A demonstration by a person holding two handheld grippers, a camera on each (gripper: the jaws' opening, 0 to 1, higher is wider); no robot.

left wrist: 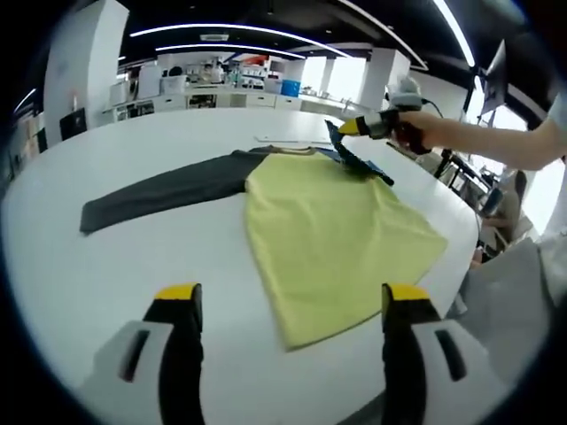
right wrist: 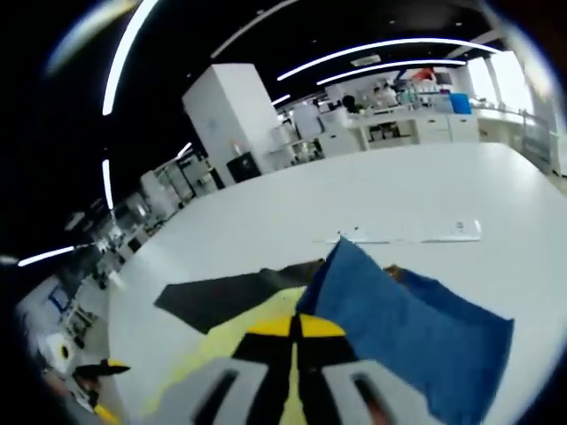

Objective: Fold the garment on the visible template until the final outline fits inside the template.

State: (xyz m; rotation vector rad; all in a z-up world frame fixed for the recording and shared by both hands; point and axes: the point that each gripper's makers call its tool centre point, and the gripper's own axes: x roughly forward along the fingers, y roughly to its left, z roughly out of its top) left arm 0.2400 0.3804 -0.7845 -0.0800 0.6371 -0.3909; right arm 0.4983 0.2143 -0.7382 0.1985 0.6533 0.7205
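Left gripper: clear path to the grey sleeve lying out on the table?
Probably yes. The left gripper is open above bare table, and the grey sleeve lies flat ahead to its left with nothing across it. The right gripper works the far shoulder.

1. White table [left wrist: 133, 266] carries a garment [left wrist: 328, 239] with a yellow-green body and a dark grey sleeve [left wrist: 164, 190] stretched out flat toward the left of the view.
2. Left gripper [left wrist: 288, 305] hovers above the near table edge, jaws wide apart, nothing between them.
3. Right gripper [left wrist: 359, 146], held by a person's hand [left wrist: 409, 133], sits at the garment's far shoulder, apparently pinching a blue piece of fabric [left wrist: 363, 164]; jaw contact is unclear.
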